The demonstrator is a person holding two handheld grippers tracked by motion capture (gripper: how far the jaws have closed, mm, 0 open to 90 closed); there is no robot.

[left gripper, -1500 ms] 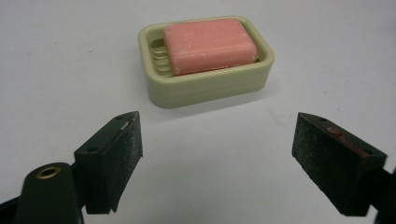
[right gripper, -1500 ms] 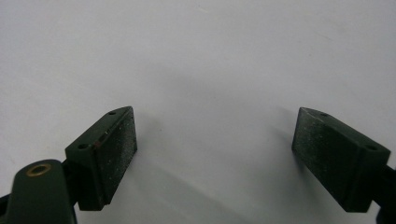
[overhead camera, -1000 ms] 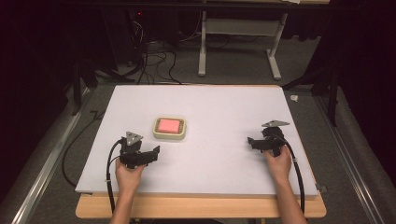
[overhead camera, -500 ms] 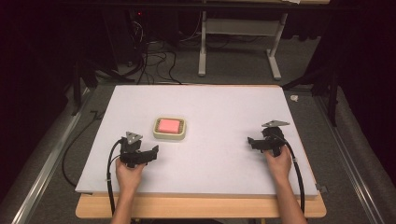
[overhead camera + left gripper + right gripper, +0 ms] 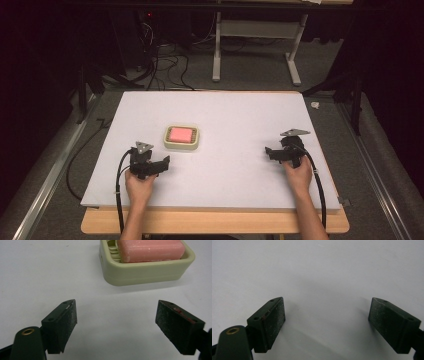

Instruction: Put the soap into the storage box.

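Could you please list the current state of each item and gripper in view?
Soap bar: lying flat in its dish.
Soap dish: upright on the white mat, untouched.
Left gripper: open, empty, just short of the dish.
Right gripper: open, empty, over bare mat.

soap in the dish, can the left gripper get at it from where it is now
Probably yes. The left gripper is open and points at the soap dish, with only bare white table between them. The pink soap lies uncovered above the dish rim.
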